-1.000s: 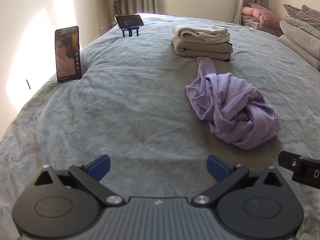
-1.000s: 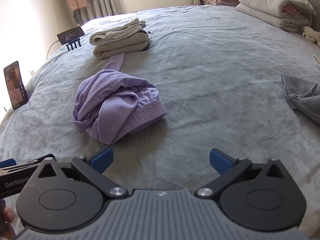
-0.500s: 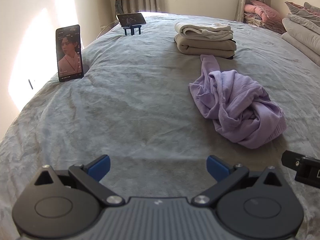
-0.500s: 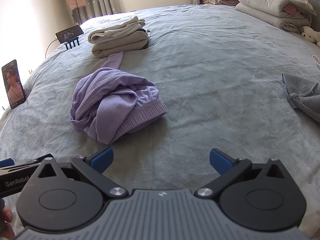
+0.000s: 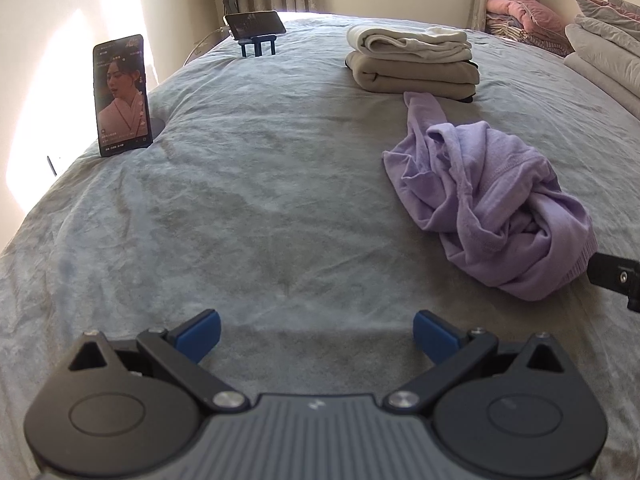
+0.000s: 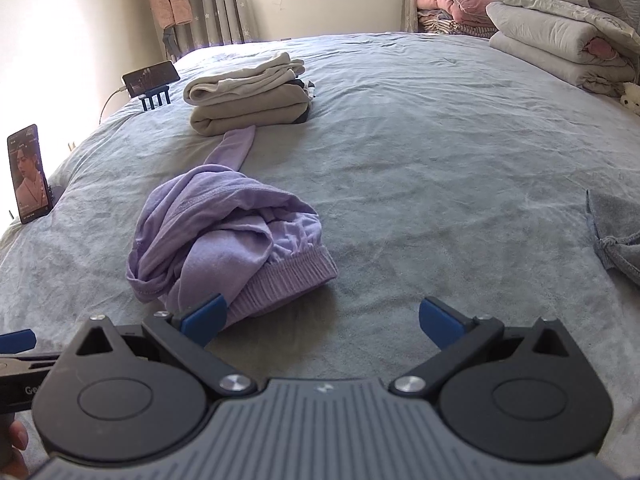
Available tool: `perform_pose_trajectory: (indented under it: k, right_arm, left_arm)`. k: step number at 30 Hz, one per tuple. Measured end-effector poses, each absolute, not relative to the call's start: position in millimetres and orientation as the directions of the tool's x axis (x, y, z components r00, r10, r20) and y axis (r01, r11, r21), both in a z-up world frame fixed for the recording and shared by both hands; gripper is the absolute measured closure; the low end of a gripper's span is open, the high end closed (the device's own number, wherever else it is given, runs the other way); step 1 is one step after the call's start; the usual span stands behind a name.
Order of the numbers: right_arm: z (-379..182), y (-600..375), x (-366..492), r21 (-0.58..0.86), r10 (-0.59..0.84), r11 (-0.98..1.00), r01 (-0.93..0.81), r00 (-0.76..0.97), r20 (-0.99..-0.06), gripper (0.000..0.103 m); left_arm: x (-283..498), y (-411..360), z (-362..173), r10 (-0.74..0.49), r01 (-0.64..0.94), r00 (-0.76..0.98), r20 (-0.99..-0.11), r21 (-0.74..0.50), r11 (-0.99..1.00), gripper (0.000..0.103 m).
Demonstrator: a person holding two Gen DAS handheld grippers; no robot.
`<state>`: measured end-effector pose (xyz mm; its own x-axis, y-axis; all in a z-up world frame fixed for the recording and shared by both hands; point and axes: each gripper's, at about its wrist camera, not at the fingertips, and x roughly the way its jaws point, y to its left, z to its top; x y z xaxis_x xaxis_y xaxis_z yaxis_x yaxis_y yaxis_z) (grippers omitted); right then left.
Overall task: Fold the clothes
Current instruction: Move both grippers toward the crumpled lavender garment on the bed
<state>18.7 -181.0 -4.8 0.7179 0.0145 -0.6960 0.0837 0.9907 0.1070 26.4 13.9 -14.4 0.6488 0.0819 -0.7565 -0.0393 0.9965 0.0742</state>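
A crumpled lilac garment [image 5: 492, 200] lies on the grey bed cover [image 5: 260, 200], one sleeve stretched toward a stack of folded beige clothes [image 5: 412, 64]. My left gripper [image 5: 316, 334] is open and empty, low over the cover, left of the garment. My right gripper [image 6: 320, 320] is open and empty; its left fingertip sits just in front of the garment's [image 6: 224, 236] ribbed hem. The folded stack [image 6: 248, 94] also shows in the right wrist view.
A phone [image 5: 122, 94] stands upright at the bed's left edge; another [image 5: 256, 24] rests on a blue stand at the far left. Folded quilts and pillows [image 6: 560, 40] are piled far right. A grey cloth [image 6: 616, 236] lies at the right.
Both grippers have moved forward toward the lilac garment, which looks nearer and larger in both views. Both stay open.
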Motion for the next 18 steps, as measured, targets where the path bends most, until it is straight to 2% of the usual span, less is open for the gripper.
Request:
perform_pose_trajectory:
  k: [3,7,10,18]
  right_arm:
    - [-16,-187,26,0.093,0.009,0.992,0.086,0.68,-0.733,0.0]
    - [-30,-187,32,0.06,0.0,0.996,0.073,0.64,-0.768,0.0]
    - [-35,-182,31,0.001,-0.026,0.999,0.043,0.644,-0.764,0.0]
    - [-44,-182,19,-0.022,-0.027,1.0,0.016,0.702,-0.712,0.0]
  left_arm:
    - [31,14,-22,0.082,-0.031,0.63,-0.772,0.08,0.996,0.0]
    - [24,9,-27,0.1,-0.015,0.66,-0.745,0.12,0.993,0.0]
    - [19,6,-30,0.108,0.006,0.688,-0.718,0.154,0.988,0.0]
    - [10,7,-35,0.095,0.028,0.742,-0.663,0.172,0.985,0.0]
